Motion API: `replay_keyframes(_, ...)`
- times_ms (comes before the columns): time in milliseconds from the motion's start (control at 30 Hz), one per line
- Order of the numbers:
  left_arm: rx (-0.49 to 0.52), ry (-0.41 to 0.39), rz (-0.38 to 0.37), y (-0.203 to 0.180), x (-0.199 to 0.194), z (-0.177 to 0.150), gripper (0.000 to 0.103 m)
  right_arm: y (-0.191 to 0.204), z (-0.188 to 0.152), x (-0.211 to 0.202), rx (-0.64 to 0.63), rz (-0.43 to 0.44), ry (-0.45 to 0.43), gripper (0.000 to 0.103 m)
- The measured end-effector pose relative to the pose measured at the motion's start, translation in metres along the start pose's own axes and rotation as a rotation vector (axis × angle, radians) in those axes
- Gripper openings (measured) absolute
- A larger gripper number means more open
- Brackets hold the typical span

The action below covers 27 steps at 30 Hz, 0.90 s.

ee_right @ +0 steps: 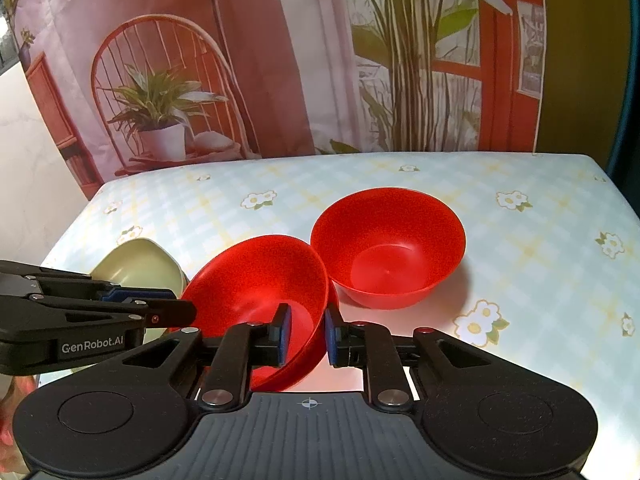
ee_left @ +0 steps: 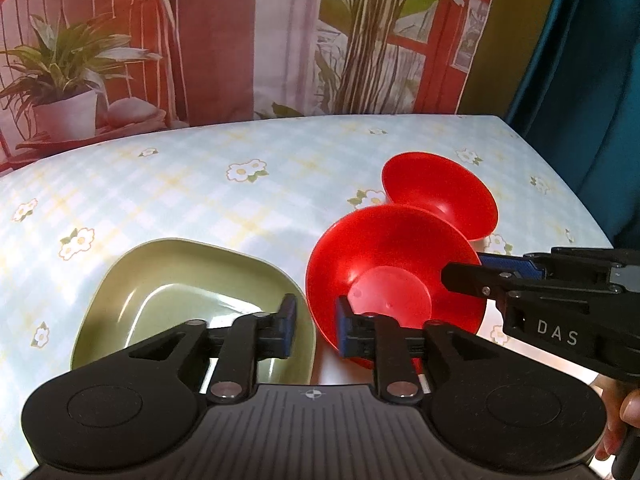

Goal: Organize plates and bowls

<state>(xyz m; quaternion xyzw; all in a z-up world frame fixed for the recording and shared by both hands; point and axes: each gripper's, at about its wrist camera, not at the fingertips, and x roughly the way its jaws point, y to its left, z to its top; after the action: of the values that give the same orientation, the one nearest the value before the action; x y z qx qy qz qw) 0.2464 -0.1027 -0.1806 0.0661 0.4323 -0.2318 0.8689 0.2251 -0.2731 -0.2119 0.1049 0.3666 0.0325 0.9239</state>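
Straddling near red bowl's (ee_right: 256, 280) rim, right gripper (ee_right: 306, 334), jaws slightly spread, pads off wall; left gripper (ee_left: 316, 330) spread beside bowl, green plate (ee_left: 176, 280) leftward.

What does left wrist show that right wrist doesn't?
Left wrist only: most of the green plate; the right wrist catches just its edge. Right wrist only: the far red bowl's full inside and a pale wall at left. Both: the tilted near red bowl, with the left gripper and right gripper fingers astride its rim, and the floral tablecloth.
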Motion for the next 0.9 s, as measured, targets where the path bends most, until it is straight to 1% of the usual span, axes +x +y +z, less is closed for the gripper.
replay_keyframes(33,-0.004,-0.004,0.001,0.0,-0.001,0.0,0.033,0.0,0.0,0.0,0.002,-0.001,-0.001,0.018)
replay_keyframes(233,-0.018,-0.027,0.005,0.002,-0.006,0.003,0.045,-0.005,0.002,-0.007,0.012,-0.003,-0.021,0.023)
replay_keyframes(300,-0.019,-0.033,0.008,0.002,-0.008,0.004,0.048,-0.007,0.004,-0.01,0.014,-0.001,-0.033,0.027)
replay_keyframes(367,-0.016,-0.039,0.01,0.002,-0.01,0.006,0.048,-0.009,0.006,-0.013,0.011,-0.005,-0.044,0.032)
replay_keyframes(467,-0.015,-0.047,0.012,0.001,-0.011,0.009,0.048,-0.013,0.011,-0.015,0.003,-0.012,-0.053,0.034)
replay_keyframes(900,0.01,-0.106,-0.009,-0.013,-0.015,0.036,0.048,-0.042,0.03,-0.019,-0.022,-0.061,-0.09,0.035)
